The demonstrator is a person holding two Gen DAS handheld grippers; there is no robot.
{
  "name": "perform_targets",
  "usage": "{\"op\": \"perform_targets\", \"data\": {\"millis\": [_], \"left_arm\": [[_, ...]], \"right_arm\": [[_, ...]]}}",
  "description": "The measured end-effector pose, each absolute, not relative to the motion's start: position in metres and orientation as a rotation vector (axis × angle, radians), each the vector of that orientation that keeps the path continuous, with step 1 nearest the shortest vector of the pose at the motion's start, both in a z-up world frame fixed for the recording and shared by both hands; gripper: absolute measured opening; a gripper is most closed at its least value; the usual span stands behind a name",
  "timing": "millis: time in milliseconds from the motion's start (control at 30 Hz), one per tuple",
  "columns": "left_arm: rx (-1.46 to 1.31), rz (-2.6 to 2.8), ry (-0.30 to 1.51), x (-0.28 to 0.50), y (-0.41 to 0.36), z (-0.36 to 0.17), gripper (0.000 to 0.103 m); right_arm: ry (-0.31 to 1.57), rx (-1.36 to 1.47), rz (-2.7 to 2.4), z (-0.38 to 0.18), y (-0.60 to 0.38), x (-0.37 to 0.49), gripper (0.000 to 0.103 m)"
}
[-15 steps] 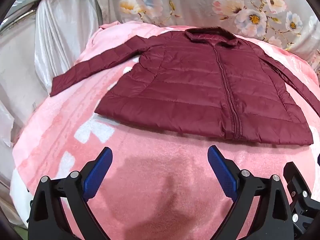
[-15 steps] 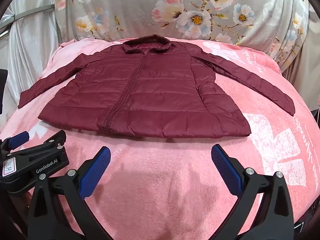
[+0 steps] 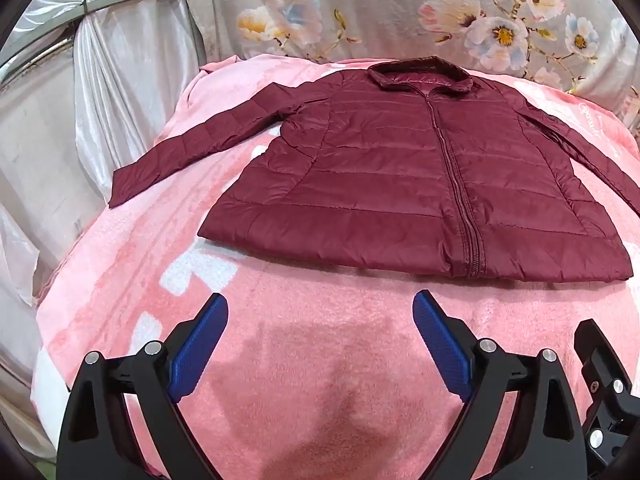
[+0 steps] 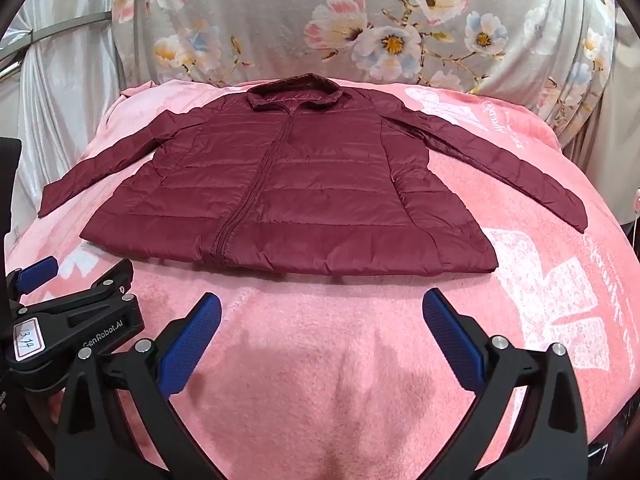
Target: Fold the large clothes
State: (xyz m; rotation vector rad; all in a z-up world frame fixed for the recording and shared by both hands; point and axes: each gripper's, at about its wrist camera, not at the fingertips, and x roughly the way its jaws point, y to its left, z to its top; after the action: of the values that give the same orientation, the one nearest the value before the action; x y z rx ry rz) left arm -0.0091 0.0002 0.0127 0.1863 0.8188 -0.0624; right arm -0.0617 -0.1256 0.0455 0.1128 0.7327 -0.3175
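Note:
A maroon quilted jacket [image 3: 404, 176] [image 4: 288, 196] lies flat and zipped on a pink blanket [image 3: 320, 340] [image 4: 320, 340], collar at the far side, both sleeves spread outward. Its hem faces me. My left gripper [image 3: 320, 316] hovers open above the blanket just short of the hem, with nothing between its blue pads. My right gripper [image 4: 322, 312] is likewise open and empty near the hem. The left gripper's body [image 4: 72, 320] shows at the lower left of the right wrist view.
A grey floral cloth [image 4: 360, 32] hangs behind the blanket. Shiny white drapes [image 3: 100, 92] hang at the left, with a metal bar across them. The blanket's white print [image 4: 560, 300] lies to the right of the jacket.
Both views have shifted slightly; the jacket sits a little lower and more central in the left wrist view. Both grippers stay wide open and empty.

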Motion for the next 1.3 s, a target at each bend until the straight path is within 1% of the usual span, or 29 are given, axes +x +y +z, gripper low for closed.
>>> {"op": "perform_targets", "data": {"millis": [1300], "left_arm": [[0.167, -0.080, 0.862, -0.020, 0.004, 0.008, 0.091]], "right_arm": [[0.720, 0.118, -0.310, 0.048, -0.124, -0.068, 0.098]]}}
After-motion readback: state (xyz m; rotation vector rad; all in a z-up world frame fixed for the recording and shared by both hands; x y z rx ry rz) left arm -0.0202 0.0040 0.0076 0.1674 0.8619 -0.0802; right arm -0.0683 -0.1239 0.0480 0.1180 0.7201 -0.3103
